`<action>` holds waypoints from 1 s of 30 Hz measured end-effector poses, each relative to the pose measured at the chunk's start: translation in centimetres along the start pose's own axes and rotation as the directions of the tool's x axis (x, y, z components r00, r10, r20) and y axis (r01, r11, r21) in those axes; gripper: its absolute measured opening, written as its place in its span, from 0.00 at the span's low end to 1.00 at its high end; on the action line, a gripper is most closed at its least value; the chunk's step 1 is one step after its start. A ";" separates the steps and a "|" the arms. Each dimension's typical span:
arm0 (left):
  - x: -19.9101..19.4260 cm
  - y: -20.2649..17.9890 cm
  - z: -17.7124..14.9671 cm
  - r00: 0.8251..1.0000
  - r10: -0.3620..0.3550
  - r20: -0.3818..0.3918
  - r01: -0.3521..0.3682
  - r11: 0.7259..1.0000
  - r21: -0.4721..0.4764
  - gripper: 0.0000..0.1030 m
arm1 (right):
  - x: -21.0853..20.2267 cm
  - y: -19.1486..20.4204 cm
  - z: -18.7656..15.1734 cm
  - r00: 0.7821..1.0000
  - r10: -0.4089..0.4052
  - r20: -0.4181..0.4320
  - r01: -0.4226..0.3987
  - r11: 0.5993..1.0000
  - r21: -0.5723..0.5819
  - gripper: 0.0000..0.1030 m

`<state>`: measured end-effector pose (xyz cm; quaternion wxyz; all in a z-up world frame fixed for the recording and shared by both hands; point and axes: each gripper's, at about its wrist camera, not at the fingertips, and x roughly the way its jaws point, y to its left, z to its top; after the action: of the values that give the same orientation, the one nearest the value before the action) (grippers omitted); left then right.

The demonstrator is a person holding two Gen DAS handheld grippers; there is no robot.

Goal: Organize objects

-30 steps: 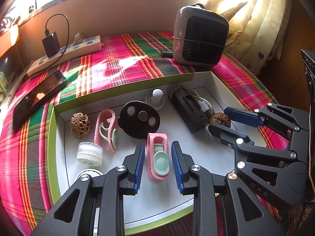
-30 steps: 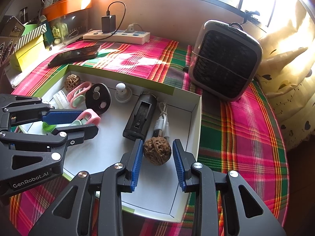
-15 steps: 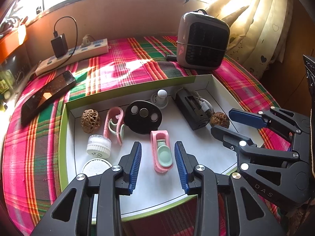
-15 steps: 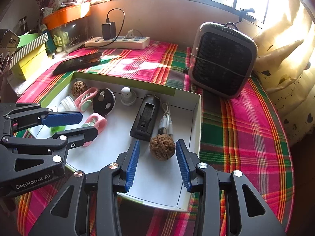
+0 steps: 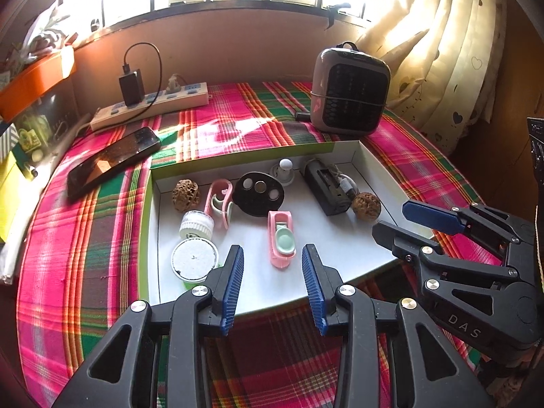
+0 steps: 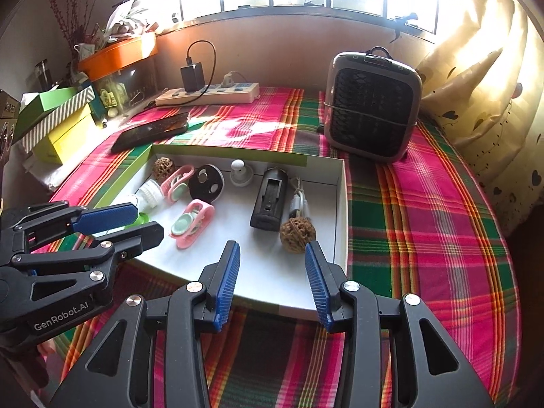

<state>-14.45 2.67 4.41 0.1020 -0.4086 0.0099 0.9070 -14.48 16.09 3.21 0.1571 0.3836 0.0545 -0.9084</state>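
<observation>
— Over the white box (image 5: 370, 241), which tool is sitting nearer what?

— Left tool (image 5: 272, 284) is hanging with its jaws apart and empty; the pink clip (image 5: 281, 238) is lying just ahead of the gap, its long axis running almost straight away from the tool, in line with the fingers.

— And the right tool (image 6: 272, 280)?

— Jaws also standing apart, gripping nothing. The walnut (image 6: 298, 235) is resting on the box floor just beyond its right finger, beside the black case (image 6: 268, 200).

— So each is facing its own piece?

— I am judging so: left for the clip, right for the walnut.
</observation>
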 end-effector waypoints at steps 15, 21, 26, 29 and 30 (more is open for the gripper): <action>-2.8 0.2 -4.0 0.998 0.060 0.009 -0.060 0.998 -0.034 0.33 | -2.3 1.8 -3.1 1.000 0.001 -0.003 -0.001 1.000 0.003 0.45; -2.7 0.1 -6.0 0.998 0.061 -0.023 -0.063 0.996 -0.057 0.33 | -2.0 2.2 -4.7 0.999 0.001 -0.047 0.000 1.000 0.014 0.50; -2.2 0.1 -7.3 0.997 0.060 -0.057 -0.064 0.995 -0.079 0.33 | -2.0 2.3 -5.8 0.998 -0.005 -0.069 0.007 1.000 0.023 0.52; -2.1 0.0 -7.9 0.996 0.073 -0.060 -0.078 0.994 -0.075 0.33 | -1.7 2.2 -6.3 0.996 -0.006 -0.089 0.009 1.000 0.030 0.52; -2.1 -0.1 -8.0 0.995 0.075 -0.061 -0.079 0.994 -0.071 0.33 | -1.7 2.2 -6.5 0.996 -0.005 -0.090 0.008 0.999 0.032 0.52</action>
<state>-7.13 1.60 0.64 0.0515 -0.4376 -0.0046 0.8977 -8.24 15.82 -0.07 0.1453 0.4265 0.0481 -0.8915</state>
